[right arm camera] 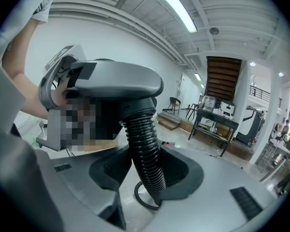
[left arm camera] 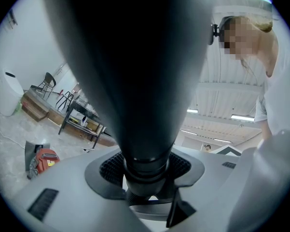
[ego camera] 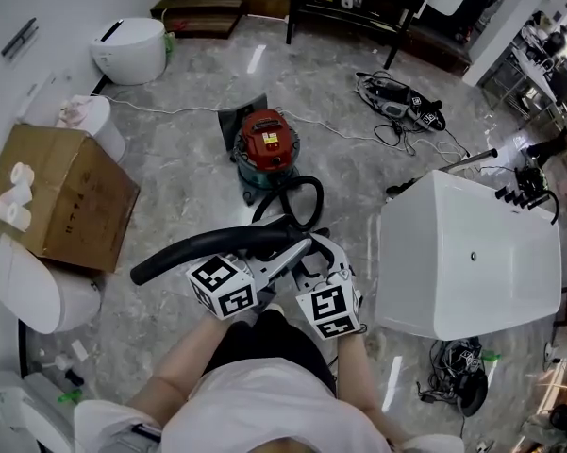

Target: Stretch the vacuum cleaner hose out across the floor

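Observation:
A red vacuum cleaner (ego camera: 267, 147) stands on the marble floor, also visible low at the left in the left gripper view (left arm camera: 44, 159). Its black ribbed hose (ego camera: 297, 199) loops in front of it and runs into a smooth black tube (ego camera: 203, 250) that points left. My left gripper (ego camera: 285, 255) is shut on this tube (left arm camera: 130, 71), which fills the left gripper view above the jaws (left arm camera: 147, 178). Just to its right, my right gripper (ego camera: 323, 253) is shut on the ribbed hose (right arm camera: 145, 144), which passes down between its pads (right arm camera: 152, 178). Both are held above the floor, close to my body.
A cardboard box (ego camera: 61, 196) and white toilets (ego camera: 132, 47) (ego camera: 42, 291) line the left side. A white bathtub (ego camera: 472, 253) stands at the right. Cables and tools (ego camera: 396, 97) lie beyond it, and a dark table (ego camera: 358, 3) is at the back.

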